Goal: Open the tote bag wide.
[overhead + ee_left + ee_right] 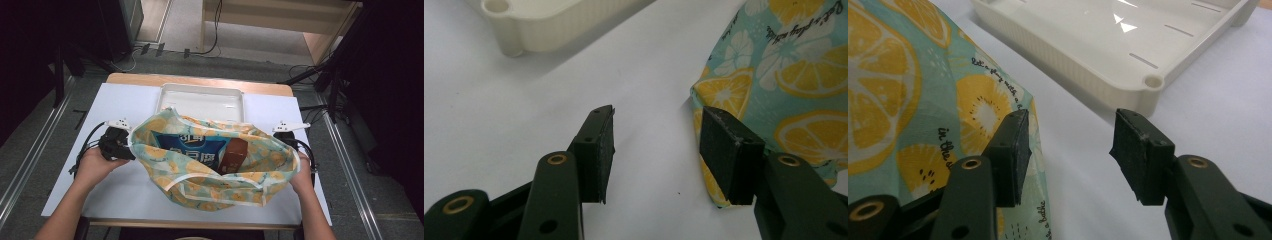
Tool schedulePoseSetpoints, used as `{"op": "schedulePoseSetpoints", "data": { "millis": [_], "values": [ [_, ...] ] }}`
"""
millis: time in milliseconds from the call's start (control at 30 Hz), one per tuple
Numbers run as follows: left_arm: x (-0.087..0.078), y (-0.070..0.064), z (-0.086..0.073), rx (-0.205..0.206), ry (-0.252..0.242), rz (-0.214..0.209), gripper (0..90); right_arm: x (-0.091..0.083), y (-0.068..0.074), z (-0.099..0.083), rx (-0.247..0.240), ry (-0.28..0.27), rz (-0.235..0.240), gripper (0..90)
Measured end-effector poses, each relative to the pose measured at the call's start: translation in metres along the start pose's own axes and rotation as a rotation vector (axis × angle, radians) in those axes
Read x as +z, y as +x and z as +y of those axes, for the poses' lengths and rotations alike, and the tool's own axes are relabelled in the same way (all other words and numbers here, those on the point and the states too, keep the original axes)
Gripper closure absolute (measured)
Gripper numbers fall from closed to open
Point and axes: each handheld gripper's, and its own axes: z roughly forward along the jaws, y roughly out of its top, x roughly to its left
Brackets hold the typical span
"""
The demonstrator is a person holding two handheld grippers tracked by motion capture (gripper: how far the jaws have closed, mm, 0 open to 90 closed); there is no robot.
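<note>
Both grippers, left point(117, 142) and right point(290, 137), flank my lemon-print bag point(210, 165) with fingers spread open, ready to pinch its rim and widen the mouth.

cloth bag point(210, 172): turquoise ground, printed with yellow-orange lemon slices, white blossoms and black script; white trim on rim and handles. blue packet point(192, 149) inside, white lettering. brown item point(234, 154) to its right. tray point(200, 100) at far side: cream-white. table sheet point(120, 195): white. gripper jaws: black, brass-coloured rivets.

Grey floor point(240, 65), wooden desk point(320, 25), cables point(216, 30)
</note>
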Motion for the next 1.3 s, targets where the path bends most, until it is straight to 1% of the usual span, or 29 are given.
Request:
{"op": "schedulePoseSetpoints", "data": {
  "millis": [100,167,233,300,367,433,500,533,567,600,633,700,733,767,833,900,933,967,1033,1100,1133,1167,1233,1300],
  "values": [
    [0.000,0.000,0.000,0.004,0.001,-0.004,48.8,-0.001,-0.001,0.000,0.000,-0.004,0.005,50.3],
    [0.001,0.000,0.000,0.005,-0.002,-0.012,48.9,-0.001,-0.002,0.001,0.020,-0.008,0.022,50.3],
    [0.000,0.000,0.000,0.003,-0.001,-0.018,49.4,-0.002,-0.002,0.001,0.026,-0.007,0.030,50.3],
    [0.000,0.000,0.000,0.005,-0.004,-0.025,49.5,-0.002,-0.002,0.001,0.024,-0.003,0.037,51.4],
    [-0.001,0.000,0.000,0.006,-0.010,-0.030,49.5,-0.002,-0.002,0.001,0.012,-0.006,0.050,51.9],
    [-0.002,0.000,0.000,-0.001,-0.006,-0.029,49.4,-0.001,-0.001,0.002,0.003,-0.005,0.052,51.8],
    [-0.003,0.000,0.002,0.007,-0.007,-0.027,49.3,-0.002,-0.001,0.002,0.007,-0.006,0.051,51.8],
    [-0.003,-0.001,0.003,0.004,-0.008,-0.031,49.3,-0.002,-0.002,0.003,0.008,-0.008,0.049,52.2],
    [-0.004,-0.001,0.004,0.006,-0.011,-0.046,49.3,-0.002,-0.002,0.003,0.008,-0.008,0.049,52.2],
    [-0.004,-0.001,0.004,0.006,-0.010,-0.051,49.1,-0.003,-0.002,0.004,0.011,-0.004,0.048,52.3],
    [-0.003,-0.002,0.006,0.011,0.011,-0.049,48.7,-0.004,-0.001,0.005,0.009,0.002,0.051,52.4],
    [-0.003,-0.004,0.008,0.037,0.028,-0.044,48.3,-0.007,-0.001,0.007,-0.006,0.016,0.064,52.5],
    [-0.005,-0.005,0.009,0.046,0.036,-0.050,48.2,-0.009,-0.001,0.008,-0.017,0.016,0.068,52.5],
    [-0.006,-0.005,0.010,0.044,0.030,-0.049,48.3,-0.013,-0.001,0.009,-0.013,0.009,0.078,52.5],
    [-0.009,-0.005,0.013,0.039,0.022,-0.070,48.5,-0.019,-0.003,0.013,-0.012,-0.002,0.100,52.9],
    [-0.013,-0.005,0.017,0.045,0.013,-0.076,48.8,-0.025,-0.003,0.017,-0.026,-0.002,0.109,53.5],
    [-0.015,-0.006,0.019,0.047,0.015,-0.077,49.5,-0.030,-0.001,0.021,-0.035,0.005,0.111,53.6],
    [-0.017,-0.007,0.021,0.048,0.014,-0.080,49.5,-0.030,-0.001,0.021,-0.035,0.005,0.111,53.6],
    [-0.021,-0.009,0.025,0.051,0.010,-0.087,50.0,-0.034,0.001,0.027,-0.058,0.011,0.114,54.1],
    [-0.025,-0.010,0.030,0.057,0.011,-0.095,50.3,-0.039,0.002,0.034,-0.069,0.019,0.121,54.8],
    [-0.030,-0.012,0.034,0.059,0.007,-0.102,50.7,-0.043,0.003,0.040,-0.078,0.023,0.126,55.8],
    [-0.033,-0.013,0.036,0.063,0.009,-0.100,51.0,-0.045,0.003,0.043,-0.078,0.027,0.126,56.1],
    [-0.036,-0.014,0.038,0.068,0.008,-0.099,51.0,-0.047,0.004,0.046,-0.083,0.029,0.124,56.5],
    [-0.041,-0.016,0.042,0.077,0.002,-0.107,51.4,-0.052,0.006,0.051,-0.101,0.026,0.129,57.4]
  ]
}}
